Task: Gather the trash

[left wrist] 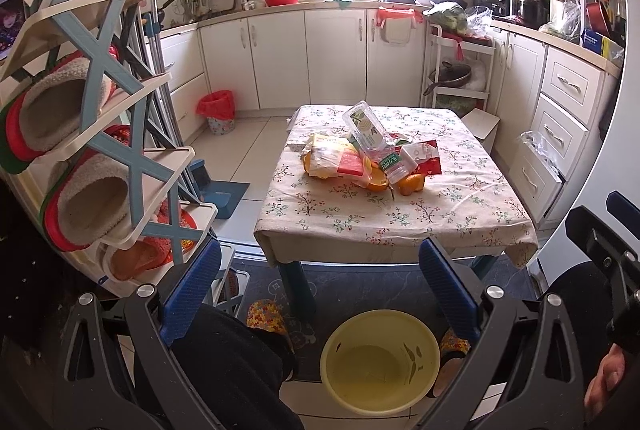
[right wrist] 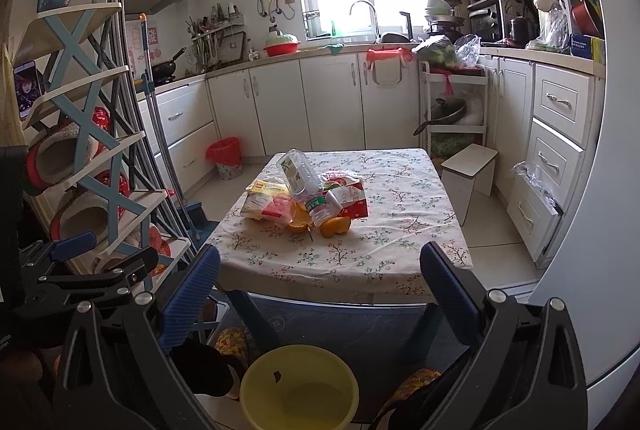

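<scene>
A pile of trash lies mid-table on the floral tablecloth (left wrist: 400,218): a clear plastic box (left wrist: 365,125), a plastic bottle (left wrist: 394,165), a yellow-red wrapper (left wrist: 332,157), a red carton (left wrist: 426,157) and orange peels (left wrist: 412,183). The right wrist view shows the same pile, with the box (right wrist: 298,175) and peels (right wrist: 336,226). A yellow basin (left wrist: 378,360) sits on the floor below both grippers, also seen in the right wrist view (right wrist: 298,388). My left gripper (left wrist: 320,290) and right gripper (right wrist: 318,294) are open, empty, short of the table's near edge.
A shoe rack with slippers (left wrist: 80,149) stands close at left. A red-lined bin (left wrist: 218,109) sits by the cabinets. A small white stool (right wrist: 470,173) is right of the table. A dustpan (left wrist: 220,193) lies on the floor. Drawers (right wrist: 556,157) line the right wall.
</scene>
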{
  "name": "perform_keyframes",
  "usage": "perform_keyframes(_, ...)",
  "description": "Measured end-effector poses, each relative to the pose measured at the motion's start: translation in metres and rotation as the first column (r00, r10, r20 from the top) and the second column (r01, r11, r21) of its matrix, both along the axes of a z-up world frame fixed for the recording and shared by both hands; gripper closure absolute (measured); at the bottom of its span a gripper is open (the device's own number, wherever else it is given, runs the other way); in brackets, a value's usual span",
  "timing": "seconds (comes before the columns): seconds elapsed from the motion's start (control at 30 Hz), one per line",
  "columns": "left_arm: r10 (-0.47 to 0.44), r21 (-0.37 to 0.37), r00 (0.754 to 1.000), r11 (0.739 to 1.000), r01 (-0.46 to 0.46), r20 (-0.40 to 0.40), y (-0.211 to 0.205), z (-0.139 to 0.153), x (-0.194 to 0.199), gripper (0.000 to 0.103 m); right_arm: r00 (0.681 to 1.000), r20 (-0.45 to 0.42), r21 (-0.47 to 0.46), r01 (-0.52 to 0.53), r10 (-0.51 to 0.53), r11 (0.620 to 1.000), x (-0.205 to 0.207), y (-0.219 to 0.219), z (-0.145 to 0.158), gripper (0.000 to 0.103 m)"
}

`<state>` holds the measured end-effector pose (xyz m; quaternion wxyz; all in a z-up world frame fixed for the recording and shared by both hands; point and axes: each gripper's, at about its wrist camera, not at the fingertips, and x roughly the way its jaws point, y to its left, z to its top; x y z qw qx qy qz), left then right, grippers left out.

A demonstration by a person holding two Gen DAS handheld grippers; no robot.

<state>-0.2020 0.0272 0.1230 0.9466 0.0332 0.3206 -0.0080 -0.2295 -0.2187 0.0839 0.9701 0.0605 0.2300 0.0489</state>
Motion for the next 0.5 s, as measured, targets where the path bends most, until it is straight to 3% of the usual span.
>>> perform_keyframes(0.5, 0.003, 0.000, 1.000, 1.000, -0.003, -0.001, 0.0009, -0.0007, 0.0000, 0.008, 1.000, 0.003, 0.001, -0.011, 0.011, 1.000, 0.0023, 0.0055, -0.0006, 0.007)
